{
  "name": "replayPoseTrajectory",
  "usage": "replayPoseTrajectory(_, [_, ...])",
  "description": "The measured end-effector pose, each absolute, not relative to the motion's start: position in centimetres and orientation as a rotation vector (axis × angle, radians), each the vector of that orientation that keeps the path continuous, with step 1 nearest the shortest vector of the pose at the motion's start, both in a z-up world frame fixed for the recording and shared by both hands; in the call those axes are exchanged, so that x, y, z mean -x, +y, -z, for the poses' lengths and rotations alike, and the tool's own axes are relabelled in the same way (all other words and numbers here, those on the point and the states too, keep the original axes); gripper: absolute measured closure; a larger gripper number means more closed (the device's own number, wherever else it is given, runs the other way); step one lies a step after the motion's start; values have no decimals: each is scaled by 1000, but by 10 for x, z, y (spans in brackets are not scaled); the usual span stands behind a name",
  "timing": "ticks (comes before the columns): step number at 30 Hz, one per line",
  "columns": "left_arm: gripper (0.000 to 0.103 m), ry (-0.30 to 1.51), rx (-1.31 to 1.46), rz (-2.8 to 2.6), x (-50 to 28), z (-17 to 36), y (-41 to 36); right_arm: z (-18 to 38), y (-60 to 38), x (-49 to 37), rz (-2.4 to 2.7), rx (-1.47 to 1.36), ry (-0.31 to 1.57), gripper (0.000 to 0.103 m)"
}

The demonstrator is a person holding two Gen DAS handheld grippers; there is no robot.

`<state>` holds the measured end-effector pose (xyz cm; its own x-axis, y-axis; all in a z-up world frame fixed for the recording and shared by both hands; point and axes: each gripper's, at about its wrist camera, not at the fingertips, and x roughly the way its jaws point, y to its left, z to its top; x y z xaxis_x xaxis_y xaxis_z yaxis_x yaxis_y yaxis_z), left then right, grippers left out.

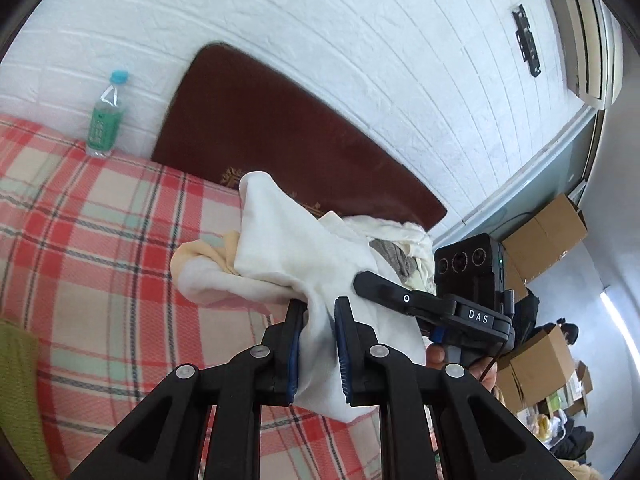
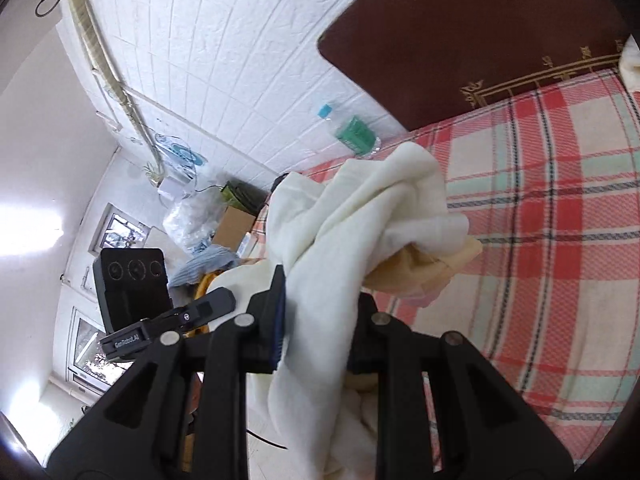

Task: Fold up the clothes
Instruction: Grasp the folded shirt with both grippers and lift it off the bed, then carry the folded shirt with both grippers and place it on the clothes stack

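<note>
Cloth first: a cream-white soft garment with a pale peach-orange part [image 1: 280, 248] hangs bunched in the air above the bed, lifted clear of the red, white and mint plaid bedspread [image 1: 100, 240]. The left gripper [image 1: 318, 344] has its blue-padded jaws closed on a gathered neck of the fabric, and the right gripper [image 2: 316, 320] pinches another fold of the same garment between its own jaws. The two tools sit near each other, each showing in the other's camera, so the cloth between them is slack and crumpled rather than stretched.

What the coming move likely depends on is that the garment's bulk lies forward of both grippers, toward the dark brown headboard [image 1: 280, 132], with no long axis yet apparent; neither hand is clearly nearer to it. Drawing the grips apart would probably be needed to find an edge.

Which part of the garment each gripper holds cannot be told, and its type is unclear. A clear plastic water bottle with a green label and blue cap [image 1: 105, 118] stands by the white brick-pattern wall [image 1: 360, 40], well apart.
</note>
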<state>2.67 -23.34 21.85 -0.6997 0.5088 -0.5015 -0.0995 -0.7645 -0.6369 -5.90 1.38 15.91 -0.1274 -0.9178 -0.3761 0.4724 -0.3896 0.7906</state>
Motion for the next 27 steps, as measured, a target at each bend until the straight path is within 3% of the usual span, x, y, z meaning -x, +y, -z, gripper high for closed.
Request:
replayPoseTrajectory(9, [89, -823, 794, -2770, -103, -304, -332, -224, -129, 29, 1538, -978, -599, 78])
replayPoseTrajectory(18, [89, -890, 661, -3027, -183, -347, -439, -273, -269, -6, 1376, -915, -593, 78])
replayPoseTrajectory(22, [87, -995, 618, -3102, -223, -332, -480, -271, -317, -32, 1333, -944, -576, 78])
replayPoseTrajectory(27, [87, -1216, 746, -3129, -251, -267, -524, -230, -360, -64, 1316, -1055, -439, 73])
